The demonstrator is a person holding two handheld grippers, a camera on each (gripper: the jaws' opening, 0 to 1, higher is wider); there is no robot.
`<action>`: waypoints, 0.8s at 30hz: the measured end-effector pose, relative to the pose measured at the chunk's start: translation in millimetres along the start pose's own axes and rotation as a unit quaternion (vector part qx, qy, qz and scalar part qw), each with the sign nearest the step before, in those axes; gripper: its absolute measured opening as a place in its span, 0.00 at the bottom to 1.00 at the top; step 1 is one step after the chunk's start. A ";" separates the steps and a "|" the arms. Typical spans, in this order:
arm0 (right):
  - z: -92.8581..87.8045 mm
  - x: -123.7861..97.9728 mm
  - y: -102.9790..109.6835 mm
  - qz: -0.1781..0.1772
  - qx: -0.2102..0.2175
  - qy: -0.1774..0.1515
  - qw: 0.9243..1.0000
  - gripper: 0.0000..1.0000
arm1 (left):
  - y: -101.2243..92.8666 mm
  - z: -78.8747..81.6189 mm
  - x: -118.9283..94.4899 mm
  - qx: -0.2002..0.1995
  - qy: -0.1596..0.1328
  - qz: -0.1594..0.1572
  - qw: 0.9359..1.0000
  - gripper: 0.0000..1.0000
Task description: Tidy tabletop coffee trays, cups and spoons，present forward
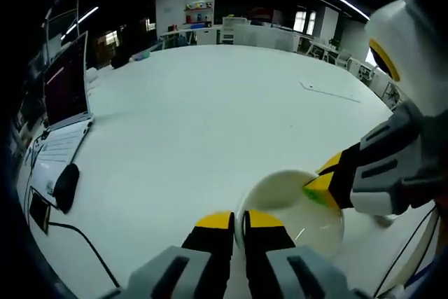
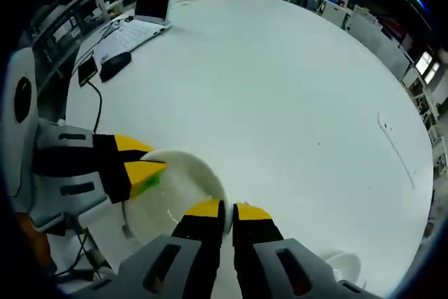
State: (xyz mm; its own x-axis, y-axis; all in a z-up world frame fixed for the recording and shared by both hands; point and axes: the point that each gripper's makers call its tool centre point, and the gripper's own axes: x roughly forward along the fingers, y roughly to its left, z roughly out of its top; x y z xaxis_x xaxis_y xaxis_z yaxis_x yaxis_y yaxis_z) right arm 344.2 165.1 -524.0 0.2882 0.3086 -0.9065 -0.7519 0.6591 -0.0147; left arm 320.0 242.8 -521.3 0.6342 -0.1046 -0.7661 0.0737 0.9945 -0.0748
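Surface: white tabletop [image 1: 210, 117], broad and bright, running back to a dim workroom with shelves and a curved ceiling light.
Task's thing: white cup [image 1: 294, 209], a round, bowl-like vessel, sits on the table at the near edge, right between the two tools; in the right gripper view the same cup [image 2: 183, 185] lies low and left of centre.
Left gripper: left gripper [image 1: 239, 223] comes up from the bottom of its own view, yellow-tipped jaws pressed nearly together with the cup's near rim pinched in the slim gap between them; from the other side the left gripper [image 2: 145, 171] reaches in from the left, tips on the cup's rim.
Right gripper: right gripper [image 2: 227, 212] rises from the bottom of its view, jaws drawn close and clamped on the cup's rim at the opposite side; in the left gripper view the right gripper [image 1: 323, 185] enters from the right, a green pad showing at its tip, touching the rim.
Outward, left side: open laptop [image 1: 64, 96] stands at the table's left edge, black mouse [image 1: 66, 185] just in front of it, a dark cable [image 1: 84, 243] trailing toward the near edge.
Outward, far side: thin wire [image 1: 329, 92] lies well apart on the bare white, toward the right.
Near corner: small white object [image 2: 343, 265] sits just right of the right gripper's body, too cut off to tell what it is.
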 end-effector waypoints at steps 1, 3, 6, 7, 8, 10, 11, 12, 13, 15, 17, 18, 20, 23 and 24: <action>-0.1 -0.5 0.2 -0.001 -0.001 0.002 1.000 0.05 | -0.7 -0.5 -1.2 0.001 0.001 0.000 1.000 0.07; 1.5 -3.3 -0.4 -0.004 -0.005 0.000 1.000 0.05 | -2.4 -0.3 -4.2 0.002 0.000 -0.001 1.000 0.07; 3.0 -7.3 -2.3 -0.005 -0.006 0.002 1.000 0.05 | -5.3 2.5 -8.0 0.006 0.000 -0.002 1.000 0.07; 2.8 -8.7 -3.4 -0.003 -0.003 0.004 1.000 0.05 | -6.4 3.8 -9.0 0.008 0.000 -0.002 1.000 0.07; 3.3 -10.6 -4.3 -0.002 -0.001 0.001 1.000 0.05 | -7.2 4.2 -9.8 0.009 0.000 -0.002 1.000 0.07; 3.5 -14.3 -6.7 -0.002 0.001 -0.004 1.000 0.05 | -9.9 7.6 -12.1 0.011 -0.004 -0.002 1.000 0.07; 3.2 -16.2 -7.9 -0.001 0.002 -0.005 1.000 0.05 | -11.5 9.1 -13.2 0.014 -0.005 -0.002 1.000 0.07; 2.7 -17.4 -8.8 -0.001 0.003 -0.004 1.000 0.05 | -13.7 10.5 -14.7 0.016 -0.006 -0.003 1.000 0.07; 2.7 -20.0 -10.7 -0.002 0.003 -0.006 1.000 0.05 | -16.1 11.7 -16.1 0.016 -0.005 -0.004 1.000 0.07; 2.6 -25.6 -14.9 -0.004 0.003 -0.011 1.000 0.05 | -21.8 15.4 -18.8 0.021 -0.010 -0.005 1.000 0.07; 1.0 -31.1 -20.4 -0.006 0.006 -0.011 1.000 0.05 | -28.1 18.7 -20.8 0.022 -0.010 -0.009 1.000 0.07; 0.2 -33.5 -22.9 -0.008 0.006 -0.011 1.000 0.05 | -31.5 20.2 -21.3 0.024 -0.009 -0.011 1.000 0.07; -1.9 -38.1 -28.5 -0.009 0.009 -0.011 1.000 0.05 | -39.4 23.7 -22.5 0.032 -0.010 -0.013 0.999 0.07; -6.9 -45.0 -37.1 -0.011 0.015 -0.009 1.000 0.05 | -49.5 29.0 -23.4 0.038 -0.010 -0.018 0.999 0.07; -9.0 -47.4 -40.1 -0.012 0.018 -0.008 1.000 0.05 | -52.5 31.1 -23.0 0.040 -0.010 -0.021 0.999 0.07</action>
State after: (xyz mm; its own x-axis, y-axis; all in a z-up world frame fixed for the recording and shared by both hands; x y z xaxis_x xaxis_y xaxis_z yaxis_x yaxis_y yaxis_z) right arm 355.4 117.9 -484.3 0.3154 0.3038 -0.8990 -0.7236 0.6899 -0.0207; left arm 325.5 192.7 -479.9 0.6440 -0.1463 -0.7509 0.1613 0.9854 -0.0536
